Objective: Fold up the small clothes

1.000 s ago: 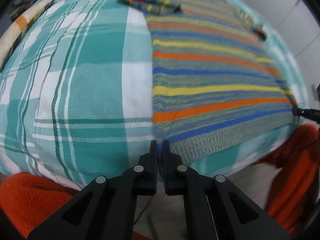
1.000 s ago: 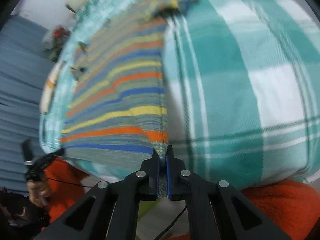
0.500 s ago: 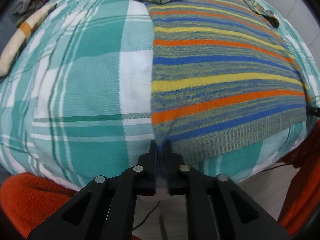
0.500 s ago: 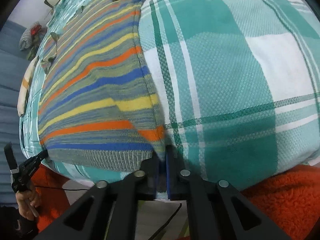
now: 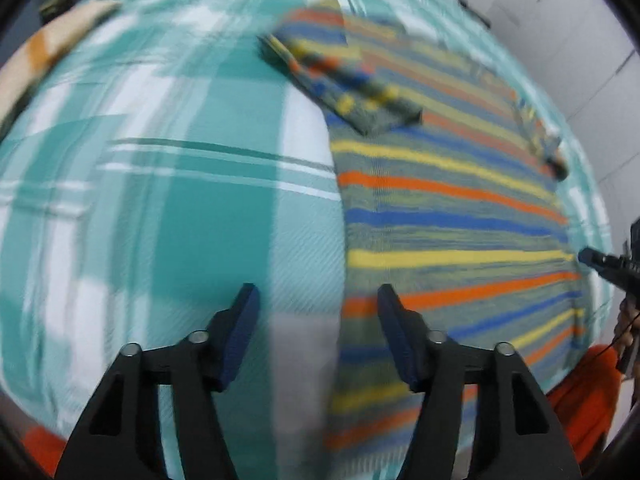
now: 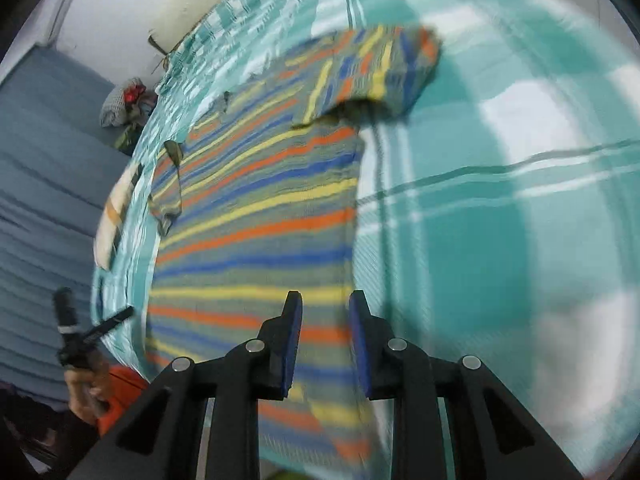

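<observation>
A sweater [image 5: 440, 200] striped in orange, blue, yellow and grey lies flat on the bed, one sleeve [image 5: 344, 92] folded across its upper part. My left gripper [image 5: 318, 300] hovers over the sweater's left edge, its jaws opening wide with nothing pressed between the pads. In the right wrist view the same sweater [image 6: 260, 220] and its other folded sleeve [image 6: 372, 68] show. My right gripper [image 6: 325, 306] hangs over the sweater's right edge, jaws opening, a narrow empty gap between them. Each view catches the other gripper at its edge. The picture is blurred.
The bed carries a teal and white plaid cover [image 5: 160, 200]. A cream striped cloth [image 5: 48, 52] lies at the bed's far left. Orange fleece [image 5: 588, 392] shows at the near edge. A bundle of clothes [image 6: 124, 100] sits beside a grey-blue wall [image 6: 40, 160].
Both grippers were shut on the sweater's bottom hem corners. They have let go, opened, and moved forward over the sweater's side edges. The hem now lies below the fingers.
</observation>
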`<act>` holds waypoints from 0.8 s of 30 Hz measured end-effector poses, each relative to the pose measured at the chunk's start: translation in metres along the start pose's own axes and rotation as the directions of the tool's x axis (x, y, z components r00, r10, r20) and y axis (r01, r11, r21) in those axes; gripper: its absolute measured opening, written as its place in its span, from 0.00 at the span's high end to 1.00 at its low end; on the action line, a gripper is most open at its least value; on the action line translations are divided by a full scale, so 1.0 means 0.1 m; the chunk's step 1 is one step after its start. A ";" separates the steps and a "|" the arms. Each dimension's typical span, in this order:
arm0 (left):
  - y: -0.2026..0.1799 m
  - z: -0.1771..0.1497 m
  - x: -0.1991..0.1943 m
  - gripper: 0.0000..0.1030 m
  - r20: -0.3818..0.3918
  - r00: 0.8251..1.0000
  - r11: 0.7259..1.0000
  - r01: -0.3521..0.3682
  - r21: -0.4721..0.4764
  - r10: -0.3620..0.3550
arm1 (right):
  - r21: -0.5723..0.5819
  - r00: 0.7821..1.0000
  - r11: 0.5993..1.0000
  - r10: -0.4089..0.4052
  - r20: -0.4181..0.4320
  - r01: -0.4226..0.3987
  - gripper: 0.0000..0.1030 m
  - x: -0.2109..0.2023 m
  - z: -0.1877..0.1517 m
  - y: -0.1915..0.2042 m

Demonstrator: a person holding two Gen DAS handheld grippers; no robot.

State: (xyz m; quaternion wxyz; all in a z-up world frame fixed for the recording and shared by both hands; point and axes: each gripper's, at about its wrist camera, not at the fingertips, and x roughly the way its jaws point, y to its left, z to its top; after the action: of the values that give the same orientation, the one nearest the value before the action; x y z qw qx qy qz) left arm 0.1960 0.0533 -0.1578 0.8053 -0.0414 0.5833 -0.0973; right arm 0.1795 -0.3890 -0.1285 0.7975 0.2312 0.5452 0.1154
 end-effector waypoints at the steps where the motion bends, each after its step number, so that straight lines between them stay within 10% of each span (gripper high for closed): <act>1: -0.11 0.04 0.12 0.44 -0.015 1.000 0.999 -0.024 0.029 0.024 | 0.016 0.999 1.000 0.014 -0.036 -0.014 0.76 0.22 0.03 0.00; 2: -0.16 0.07 0.16 0.54 -0.005 0.999 0.998 -0.044 0.052 0.045 | 0.021 0.998 1.000 0.012 -0.055 -0.011 0.76 0.35 0.05 0.01; 3: -0.23 0.07 0.18 0.95 0.008 0.998 0.995 -0.059 0.076 0.059 | 0.021 0.998 1.000 0.008 -0.057 -0.007 0.92 0.41 0.05 0.02; 5: -0.29 0.08 0.17 1.00 -0.001 0.997 0.994 -0.079 0.072 0.079 | 0.024 0.998 0.998 -0.063 -0.012 0.064 0.99 0.38 0.03 0.07; 12: -0.30 0.03 0.28 0.94 0.058 0.985 0.979 -0.168 0.115 0.163 | -0.061 0.968 0.967 -0.244 0.053 0.247 0.99 0.34 -0.07 0.18; 14: -0.24 -0.03 0.18 0.92 0.053 0.988 0.984 -0.150 0.093 0.146 | -0.037 0.978 0.978 -0.201 0.062 0.204 0.99 0.26 -0.04 0.14; 18: -0.12 -0.12 0.04 0.51 0.092 0.986 0.987 -0.145 0.072 0.139 | 0.031 0.985 0.992 -0.125 0.116 0.122 0.77 -0.04 -0.06 -0.06; 24: -0.03 -0.30 0.06 0.52 0.108 0.980 0.978 -0.181 0.104 0.170 | 0.032 0.999 0.999 0.038 -0.025 -0.037 0.78 0.23 -0.11 -0.19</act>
State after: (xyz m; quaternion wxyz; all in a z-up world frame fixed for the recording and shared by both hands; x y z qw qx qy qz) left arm 0.1695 0.0506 -0.1724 0.8396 0.0514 0.5377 -0.0567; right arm 0.1765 -0.3925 -0.1603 0.7843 0.2523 0.5528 0.1248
